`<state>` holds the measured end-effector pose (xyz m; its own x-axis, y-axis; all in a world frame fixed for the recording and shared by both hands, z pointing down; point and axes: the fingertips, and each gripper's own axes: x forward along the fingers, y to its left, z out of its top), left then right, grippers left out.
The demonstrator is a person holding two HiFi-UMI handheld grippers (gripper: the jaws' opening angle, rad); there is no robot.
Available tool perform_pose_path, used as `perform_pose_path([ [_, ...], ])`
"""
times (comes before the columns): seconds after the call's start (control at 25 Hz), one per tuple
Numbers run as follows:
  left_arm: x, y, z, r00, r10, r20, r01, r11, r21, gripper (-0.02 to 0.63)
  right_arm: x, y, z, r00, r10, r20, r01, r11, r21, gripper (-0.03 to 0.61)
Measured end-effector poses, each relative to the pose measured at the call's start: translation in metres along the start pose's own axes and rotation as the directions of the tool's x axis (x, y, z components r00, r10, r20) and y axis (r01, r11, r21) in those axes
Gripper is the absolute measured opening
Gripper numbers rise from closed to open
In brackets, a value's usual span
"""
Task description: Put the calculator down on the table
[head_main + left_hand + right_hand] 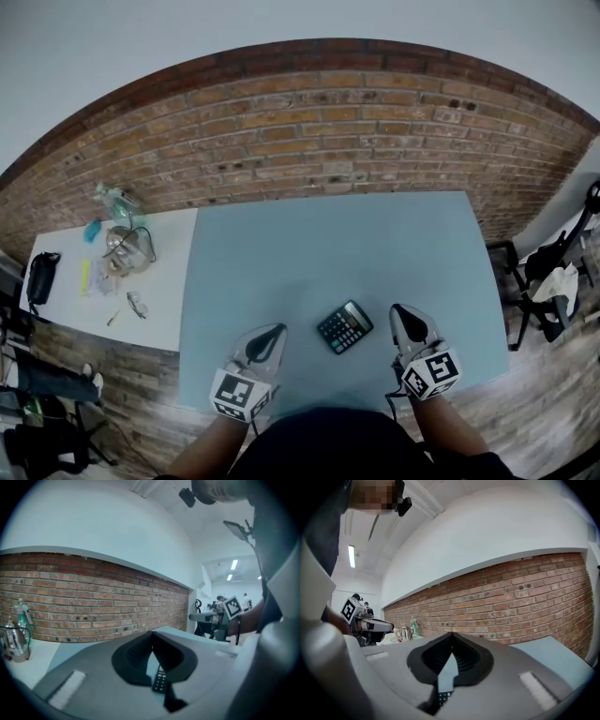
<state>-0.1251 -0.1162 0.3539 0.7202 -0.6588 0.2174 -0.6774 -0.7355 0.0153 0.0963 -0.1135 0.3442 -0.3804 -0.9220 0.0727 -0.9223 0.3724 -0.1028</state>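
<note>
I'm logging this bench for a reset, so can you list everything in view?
Calculator: one, black, flat on the blue table between the tools.
Blue table: one, pale blue, centre, against the wall.
White table: one, white, left of the blue table.
Pouch: one, black, at the white table's left end.
Bottle: one, clear greenish, at the white table's back.
Clear container: one, glassy, mid white table; small bits beside it are too small to name.
Brick wall: one, red-brown, behind both tables.
Dark frames: black, right of the blue table; count unclear.
Left tool: one, grey, shut, empty.
Right tool: one, grey, shut, empty.
</note>
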Motion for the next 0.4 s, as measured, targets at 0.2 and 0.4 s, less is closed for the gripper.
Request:
perform_pose_path([
  [0.2, -0.002, -0.002, 0.004, 1.0, 0.007, 0.012, -0.007, 1.0, -0.001, 0.003, -0.003, 0.002, 0.002, 1.0, 0.004, 0.004, -0.004, 1.0, -0.006, 0.002],
  [0.4, -0.001, -0.005, 0.009, 1.0, 0.002, 0.015, -0.002, 1.0, 0.002, 0.003, -0.01, -0.002, -0.001, 1.0, -0.015, -0.001, 0.015, 1.0, -0.006, 0.002],
])
